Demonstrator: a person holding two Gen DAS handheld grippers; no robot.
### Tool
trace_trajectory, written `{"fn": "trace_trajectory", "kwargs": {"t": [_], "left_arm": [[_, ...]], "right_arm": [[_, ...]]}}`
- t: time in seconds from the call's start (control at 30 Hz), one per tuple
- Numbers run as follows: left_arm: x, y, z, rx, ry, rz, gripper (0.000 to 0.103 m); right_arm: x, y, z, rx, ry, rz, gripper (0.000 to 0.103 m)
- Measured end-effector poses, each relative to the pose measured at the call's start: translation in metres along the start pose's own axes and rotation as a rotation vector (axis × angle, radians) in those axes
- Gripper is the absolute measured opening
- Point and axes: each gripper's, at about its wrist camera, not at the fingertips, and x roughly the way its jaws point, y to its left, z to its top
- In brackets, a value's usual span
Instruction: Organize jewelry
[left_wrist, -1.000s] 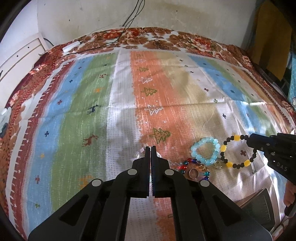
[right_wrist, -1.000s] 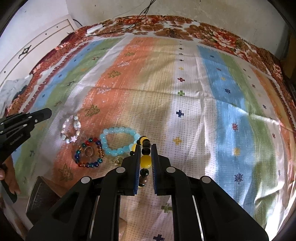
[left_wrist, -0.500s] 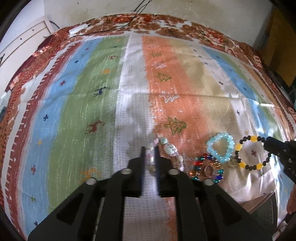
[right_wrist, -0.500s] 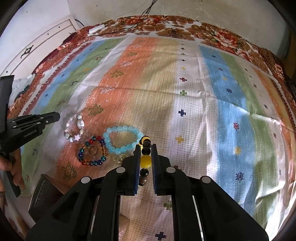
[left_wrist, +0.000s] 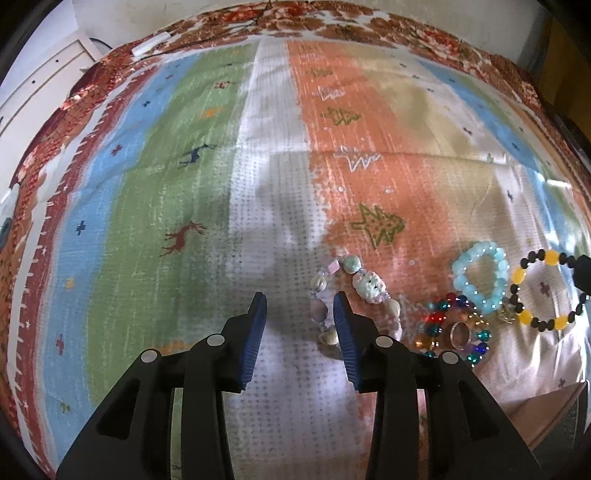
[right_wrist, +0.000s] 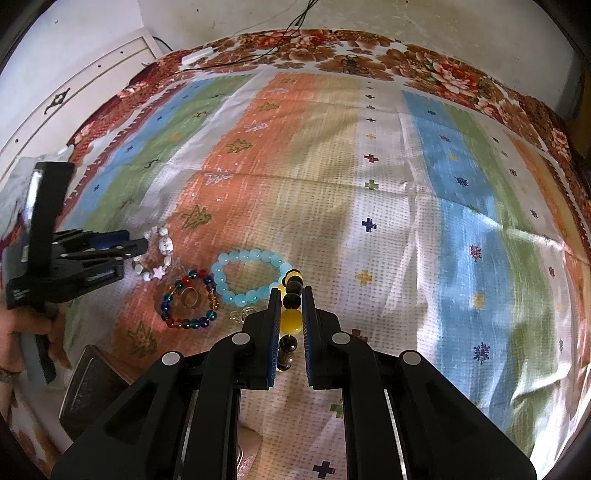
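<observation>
Here, left gripper (left_wrist: 299, 306) opening beside pastel shell bracelet (left_wrist: 354, 291), right gripper (right_wrist: 290, 295) clamping black-and-yellow bead bracelet (right_wrist: 290, 319).

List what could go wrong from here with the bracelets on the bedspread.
1. The left gripper is opening with the shell bracelet lying against its right finger; lifting away could drag or snag it.
2. The right gripper clamps the yellow-and-black bracelet, which touches the light blue bracelet; pulling may shift that.
3. The ring inside the multicoloured bracelet could roll if nudged.
</observation>
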Motion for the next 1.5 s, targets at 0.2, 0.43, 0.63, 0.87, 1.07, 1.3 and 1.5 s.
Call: {"fn": "trace_trajectory", "kwargs": {"t": [0.2, 0.43, 0.63, 0.87, 1.07, 1.3, 1.5], "left_arm": [[0.004, -0.007, -0.001, 0.037, -0.004, 0.031, 0.037], [0.007, -0.014, -0.003, 0.088, 0.002, 0.013, 0.013], [0.001, -0.013, -0.004, 0.083, -0.001, -0.018, 0.009], [-0.037, -0.015, -0.009, 0.047, -0.096, -0.089, 0.009], [-0.059, -0.028, -0.011, 0.060, -0.158, -0.105, 0.009], [-0.082, -0.037, -0.016, 0.069, -0.217, -0.125, 0.009], [-0.106, -0.043, -0.020, 0.068, -0.278, -0.146, 0.009]], "right_arm": [[0.001, 0.001, 0.000, -0.003, 0.004, 0.000, 0.012], [0.000, 0.002, -0.001, -0.010, 0.006, 0.002, 0.012], [-0.003, 0.002, -0.001, -0.008, -0.002, 0.004, 0.012], [-0.017, 0.002, 0.000, -0.001, -0.040, 0.002, 0.012], [-0.024, 0.005, -0.004, -0.006, -0.048, 0.006, 0.012], [-0.035, 0.009, -0.006, -0.006, -0.070, 0.018, 0.012], [-0.045, 0.011, -0.007, -0.002, -0.091, 0.023, 0.012]]}}
